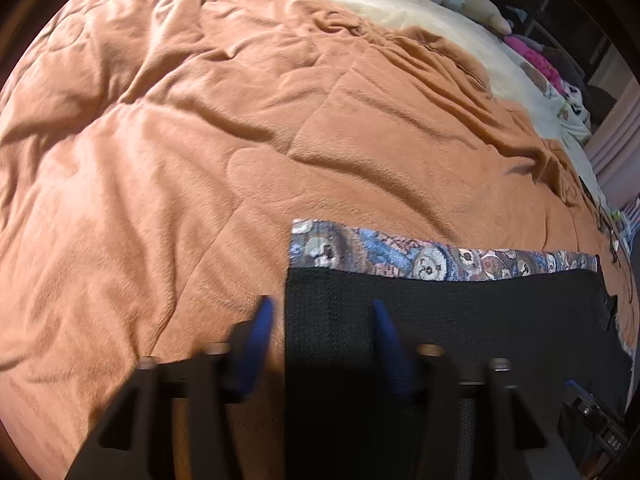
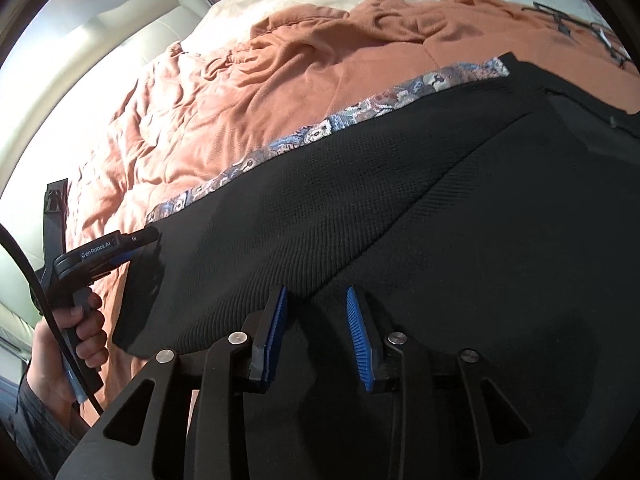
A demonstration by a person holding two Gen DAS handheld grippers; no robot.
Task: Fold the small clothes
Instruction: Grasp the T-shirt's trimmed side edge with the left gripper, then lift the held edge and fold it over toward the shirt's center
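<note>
Nearest us, the right gripper (image 2: pixel 316 300) hovers with jaws parted and empty over the black garment (image 2: pixel 440 220). Our left gripper (image 1: pixel 320 308), likewise spread, straddles the garment's left edge. Beyond the garment lies a patterned cloth strip (image 1: pixel 432 260), then the orange blanket (image 1: pixel 200 140).

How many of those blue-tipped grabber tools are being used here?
2. The left gripper straddles the black garment's left edge; the right gripper hovers open over its near middle. Nothing suggests a hidden third.
</note>
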